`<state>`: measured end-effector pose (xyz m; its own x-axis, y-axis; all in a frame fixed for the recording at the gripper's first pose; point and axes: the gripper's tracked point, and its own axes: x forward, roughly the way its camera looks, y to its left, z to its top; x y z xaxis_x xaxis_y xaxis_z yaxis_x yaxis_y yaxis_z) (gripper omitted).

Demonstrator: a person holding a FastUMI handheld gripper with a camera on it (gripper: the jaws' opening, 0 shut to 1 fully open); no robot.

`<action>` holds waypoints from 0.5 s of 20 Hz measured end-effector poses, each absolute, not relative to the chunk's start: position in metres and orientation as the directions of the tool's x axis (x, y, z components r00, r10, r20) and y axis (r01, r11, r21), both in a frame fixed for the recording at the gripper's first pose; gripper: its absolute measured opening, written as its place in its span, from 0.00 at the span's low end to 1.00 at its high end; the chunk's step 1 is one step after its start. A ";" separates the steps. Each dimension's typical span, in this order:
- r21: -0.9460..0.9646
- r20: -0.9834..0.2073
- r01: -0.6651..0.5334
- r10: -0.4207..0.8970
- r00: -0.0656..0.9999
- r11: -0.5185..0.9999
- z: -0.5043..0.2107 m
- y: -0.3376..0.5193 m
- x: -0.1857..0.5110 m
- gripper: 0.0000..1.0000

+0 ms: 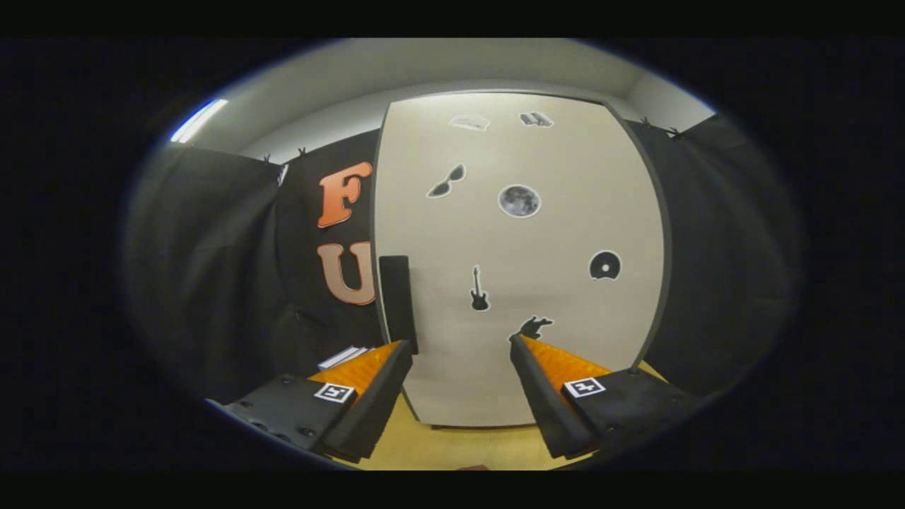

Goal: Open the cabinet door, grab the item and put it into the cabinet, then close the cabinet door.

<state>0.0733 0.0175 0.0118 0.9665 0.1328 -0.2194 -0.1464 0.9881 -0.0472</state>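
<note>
Gripper (459,346): fingers spread wide, nothing between them, nothing held; both tips aim at the lower half of the cabinet door.
Left finger (385,375): its tip sits just under the handle's lower end, at about 7 o'clock from the door's middle; contact cannot be told.
Right finger (544,382): its tip lies at about 5 o'clock from the door's middle, just beneath a small dark sticker.
Cabinet door (520,339): pale, upright, looks shut, squarely ahead of the fingers; stickers scattered over it, among them a guitar sticker (479,289), a moon sticker (520,201) and a disc sticker (605,265).
Handle (396,300): dark vertical bar on the door's left edge, at 9 o'clock from the guitar sticker.
Why so held: my reading is that the wide spread leaves room to take the handle between the fingers, and the left-leaning aim suits a pull from that edge.
Item: possibly the flat pale object (345,356) at 9 o'clock from the left fingertip, beside the cabinet; too small to be sure.
Table (452,449): yellowish top beneath the fingers, carrying the cabinet.
Stage: opening looks not yet done.
</note>
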 end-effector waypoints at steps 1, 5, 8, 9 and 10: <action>-0.055 -0.203 -0.141 0.127 0.971 0.988 0.020 0.008 0.062 0.92; -0.098 -0.175 -0.094 0.076 0.982 0.991 0.040 -0.038 0.017 0.92; -0.103 -0.172 -0.069 0.050 0.984 0.992 0.046 -0.068 -0.012 0.92; -0.106 -0.168 -0.060 0.042 0.985 0.993 0.048 -0.078 -0.019 0.92; -0.113 -0.163 -0.051 0.032 0.986 0.992 0.050 -0.088 -0.026 0.92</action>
<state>-0.0256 -0.0881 0.0500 0.9862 0.0318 -0.1625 -0.0505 0.9924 -0.1126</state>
